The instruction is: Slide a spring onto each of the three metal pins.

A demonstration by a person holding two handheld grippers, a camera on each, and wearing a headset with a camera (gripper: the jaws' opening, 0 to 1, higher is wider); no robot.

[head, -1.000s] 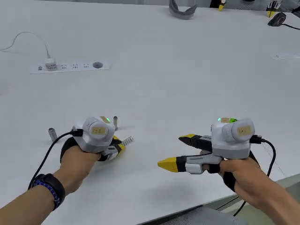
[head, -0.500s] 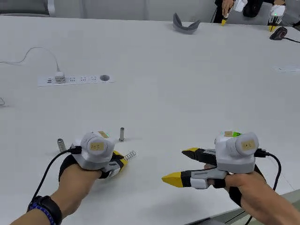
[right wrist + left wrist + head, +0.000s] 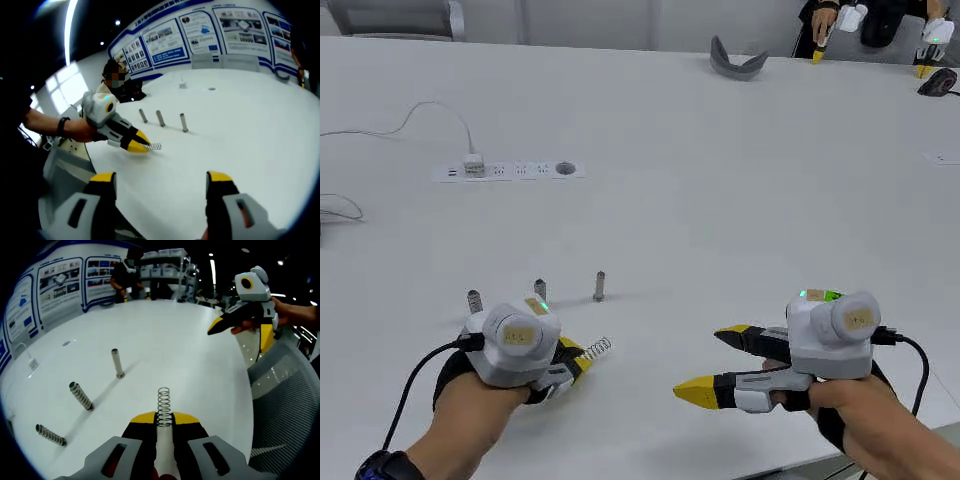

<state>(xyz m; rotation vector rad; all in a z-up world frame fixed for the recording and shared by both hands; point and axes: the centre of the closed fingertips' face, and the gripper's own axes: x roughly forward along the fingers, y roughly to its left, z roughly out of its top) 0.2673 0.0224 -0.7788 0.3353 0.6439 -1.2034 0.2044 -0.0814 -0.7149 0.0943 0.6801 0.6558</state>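
Metal spring (image 3: 163, 401) pinched in clenched fingers of left gripper (image 3: 162, 419), held low over white worktop (image 3: 720, 200), short of bare pin (image 3: 117, 363). Against second earlier: grip unchanged, middle pin (image 3: 81, 395) no longer hidden behind gripper; final threading judged next. Counted: three pins, two already coiled, middle pin and end pin (image 3: 50, 435); three springs; two grippers. Right gripper (image 3: 705, 362) fingers spread, holding nothing.

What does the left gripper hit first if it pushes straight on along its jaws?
Probably nothing: ahead of the left gripper and its held spring lies bare tabletop. The bare pin sits left of that line, the right gripper right of it. Depth is hard to judge.
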